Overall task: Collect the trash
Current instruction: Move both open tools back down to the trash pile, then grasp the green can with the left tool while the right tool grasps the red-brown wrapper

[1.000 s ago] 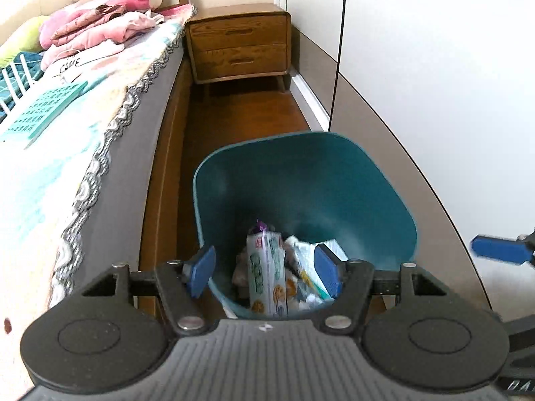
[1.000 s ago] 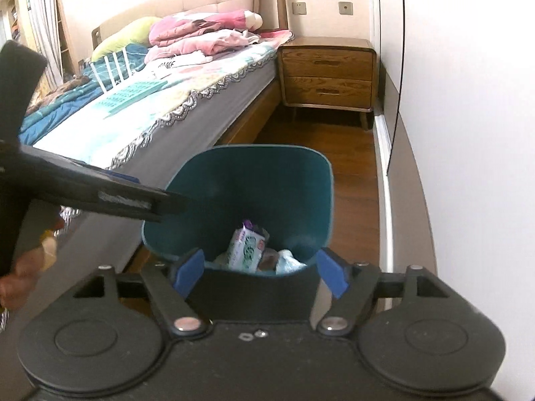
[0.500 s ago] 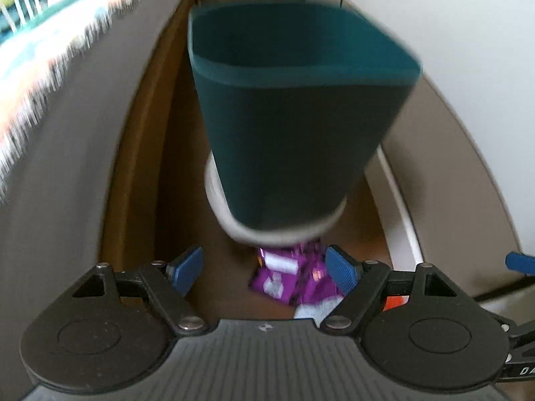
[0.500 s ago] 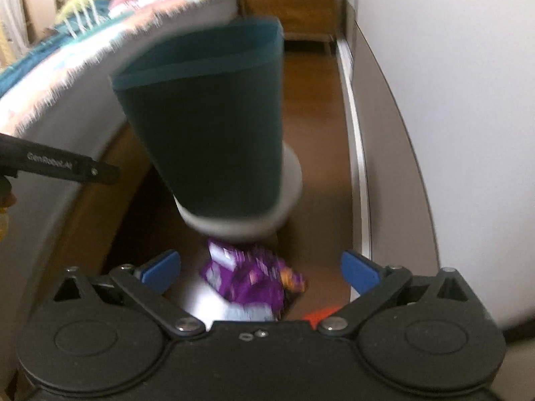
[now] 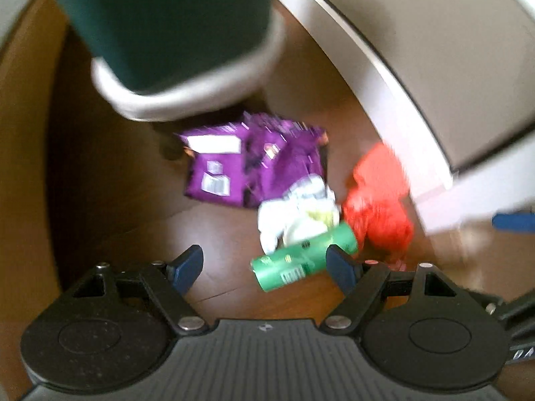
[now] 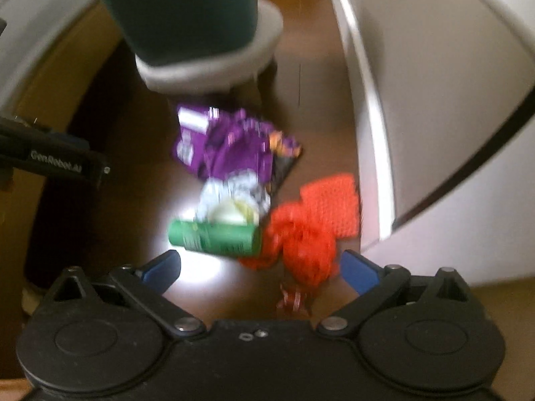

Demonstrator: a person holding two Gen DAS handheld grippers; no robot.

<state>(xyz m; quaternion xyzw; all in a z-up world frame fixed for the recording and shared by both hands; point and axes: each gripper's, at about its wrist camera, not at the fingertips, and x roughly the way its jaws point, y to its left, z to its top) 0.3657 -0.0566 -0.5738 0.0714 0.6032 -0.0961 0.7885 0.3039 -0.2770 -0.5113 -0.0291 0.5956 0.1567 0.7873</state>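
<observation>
Left wrist view: the left gripper (image 5: 264,265) is spread wide and holds nothing above the wood floor (image 5: 133,207). Trash lies ahead: a purple bag (image 5: 250,163) farthest, a white wrapper (image 5: 297,210) nearer, a green tube (image 5: 304,257) nearest, a red net (image 5: 379,200) to the right. The teal bin (image 5: 167,23) stands far left.

Right wrist view: the right gripper (image 6: 262,269) is also wide and empty. The green tube (image 6: 215,237) lies just ahead, the red net (image 6: 311,230) touching it on the right, the purple bag (image 6: 230,147) beyond.

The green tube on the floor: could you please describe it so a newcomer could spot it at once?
Start at the teal bin on the wooden floor; a small litter pile lies before it. The green tube lies on its side at the pile's near edge, between white wrapper and red mesh, the only cylinder there.
</observation>
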